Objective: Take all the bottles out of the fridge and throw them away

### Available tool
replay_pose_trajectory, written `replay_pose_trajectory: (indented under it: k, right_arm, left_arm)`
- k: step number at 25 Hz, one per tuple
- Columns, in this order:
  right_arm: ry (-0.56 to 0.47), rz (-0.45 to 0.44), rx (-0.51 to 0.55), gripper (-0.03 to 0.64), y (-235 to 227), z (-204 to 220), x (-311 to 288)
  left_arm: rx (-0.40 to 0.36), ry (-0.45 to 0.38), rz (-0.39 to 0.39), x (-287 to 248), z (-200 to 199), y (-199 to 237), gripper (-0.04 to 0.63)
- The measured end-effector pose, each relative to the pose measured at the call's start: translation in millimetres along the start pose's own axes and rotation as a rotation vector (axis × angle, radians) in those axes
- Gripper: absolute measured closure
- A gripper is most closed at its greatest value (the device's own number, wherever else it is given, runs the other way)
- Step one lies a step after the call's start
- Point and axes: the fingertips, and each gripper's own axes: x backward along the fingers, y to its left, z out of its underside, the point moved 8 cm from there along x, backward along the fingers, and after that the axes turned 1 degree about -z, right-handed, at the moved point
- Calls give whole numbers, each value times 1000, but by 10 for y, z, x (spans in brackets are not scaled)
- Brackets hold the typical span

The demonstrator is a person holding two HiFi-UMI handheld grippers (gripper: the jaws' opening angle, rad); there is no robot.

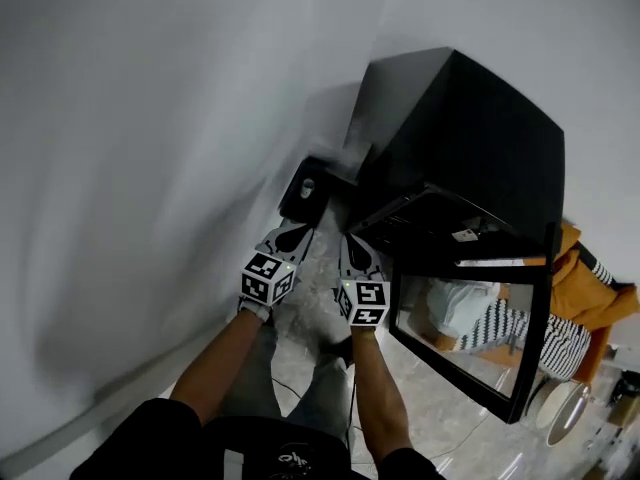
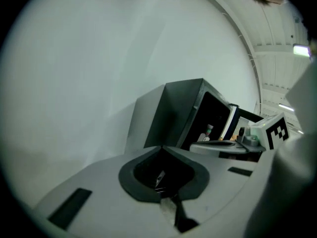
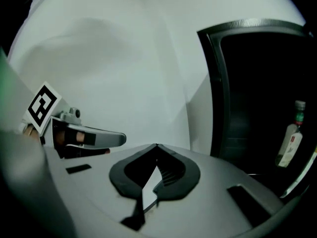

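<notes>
A black fridge [image 1: 470, 138] stands against the white wall with its glass door [image 1: 528, 340] swung open. One clear bottle [image 3: 291, 143] with a green neck band and a red-and-white label stands inside it; the left gripper view shows it small [image 2: 208, 132]. My left gripper [image 1: 293, 233] and right gripper [image 1: 357, 251] hang side by side in front of the fridge, apart from it. Each has its tips together and nothing between them, as the left gripper view [image 2: 161, 148] and the right gripper view [image 3: 157, 146] show.
A small black box-like object [image 1: 305, 190] sits on the floor between the wall and the fridge. The open door juts out to my right. Orange and striped cloth [image 1: 590, 293] lies beyond the door, with a round pale dish [image 1: 560, 408] on the marbled floor.
</notes>
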Motion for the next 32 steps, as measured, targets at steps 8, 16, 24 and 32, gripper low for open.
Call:
replay_pose_trajectory:
  k: [8,16,24,32]
  right_arm:
    - [-63,45,5,609,73,-834,1027]
    - [-107,105,21,609,163,-1206,1883]
    - [-134,192,-21,609,47,-1247,2434]
    - [-158,272,-18,609,-169,-1206,2843]
  left_arm:
    - [-10,-66,67,405,-757,-826,589]
    - [-68,-118,129,641,-1226,-1569,589]
    - [-72,-97,199,839,-1242,-2046,589]
    - [-109,-100,279,735,-1277,-2413,589]
